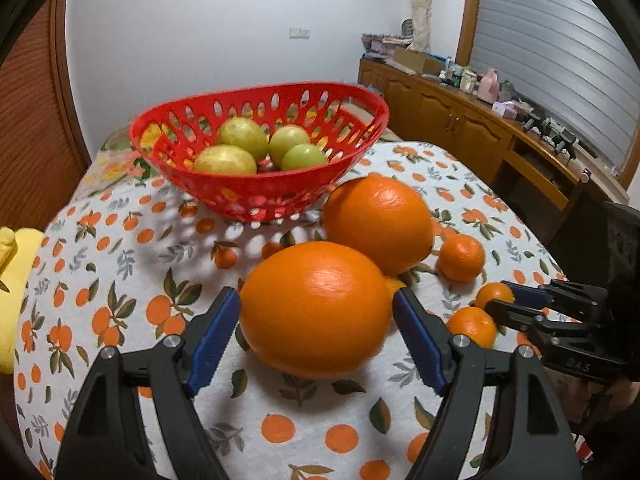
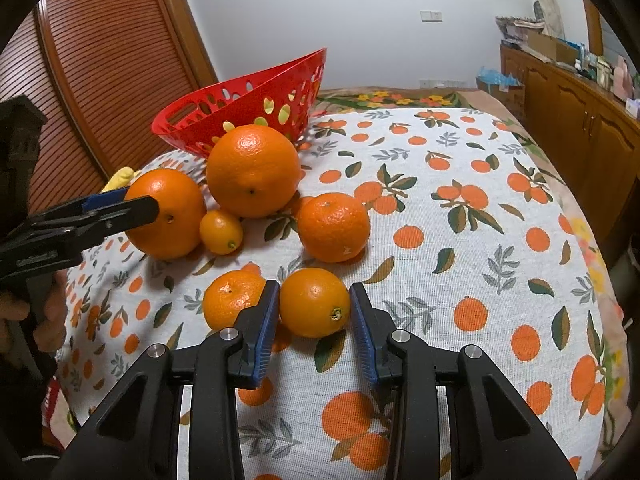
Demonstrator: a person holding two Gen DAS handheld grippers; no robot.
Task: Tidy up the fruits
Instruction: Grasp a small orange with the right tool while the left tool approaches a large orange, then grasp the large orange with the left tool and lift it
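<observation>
A red perforated basket (image 1: 224, 196) holds several yellow-green fruits (image 1: 243, 137) at the table's far side; it also shows in the right wrist view (image 2: 200, 136). My left gripper (image 1: 316, 308) is open, its blue pads on either side of a large orange (image 1: 316, 308), which also shows in the right wrist view (image 2: 168, 212). A second large orange (image 1: 378, 224) lies behind it. My right gripper (image 2: 314, 304) is open around a small orange (image 2: 314, 304). Another small orange (image 2: 230, 300) sits left of it, a tangerine (image 2: 334, 226) behind, and a tiny one (image 2: 221, 232) between the large oranges.
The table wears a cloth printed with oranges (image 2: 460, 200). A wooden sideboard (image 1: 460, 116) with clutter runs along the right wall. A wooden slatted door (image 2: 100, 80) stands on the left. A yellow object (image 1: 12, 280) lies at the table's left edge.
</observation>
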